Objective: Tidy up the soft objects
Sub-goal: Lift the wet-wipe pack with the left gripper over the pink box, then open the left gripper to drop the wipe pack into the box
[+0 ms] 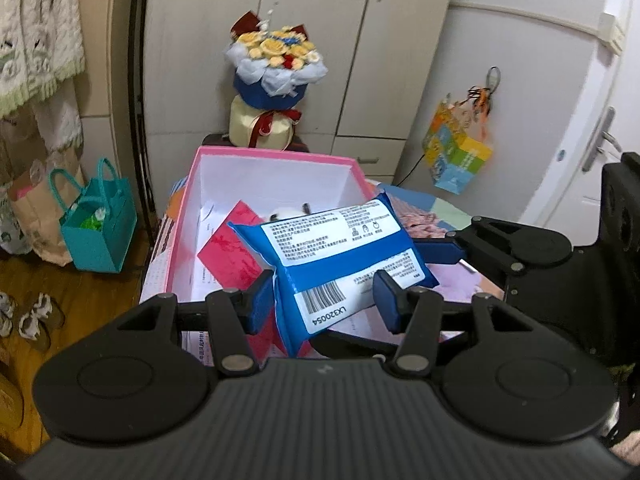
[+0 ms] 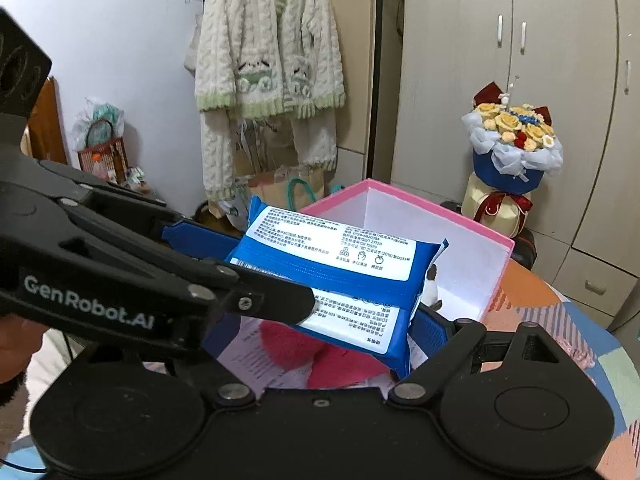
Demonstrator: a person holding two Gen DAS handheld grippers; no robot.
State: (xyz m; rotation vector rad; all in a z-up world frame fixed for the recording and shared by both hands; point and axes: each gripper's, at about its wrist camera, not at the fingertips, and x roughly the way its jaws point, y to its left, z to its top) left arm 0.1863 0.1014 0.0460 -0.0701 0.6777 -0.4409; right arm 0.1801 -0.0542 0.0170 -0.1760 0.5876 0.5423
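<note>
The left gripper (image 1: 322, 300) has its jaws clamped on the near end of a blue wipes pack (image 1: 340, 256), one blue pad pressed to each side by the barcode. The right gripper (image 2: 320, 320) grips the same pack (image 2: 340, 276) from the other side; one blue finger (image 2: 430, 330) lies against the pack's edge, though the left gripper's black arm hides the opposite finger, so how far its jaws stand closed cannot be told. The pack hangs tilted above the open pink box (image 1: 188, 216), whose white inside holds a red envelope (image 1: 232, 246) and printed sheets. The two tools meet at an angle over the box's near rim. The box sits on a patchwork cloth (image 2: 580, 320). Behind stand a flower bouquet (image 1: 276, 68), pale wardrobe doors (image 1: 320, 20), a teal bag (image 1: 100, 224) on the wooden floor, and a hanging knitted cardigan (image 2: 268, 60).
</note>
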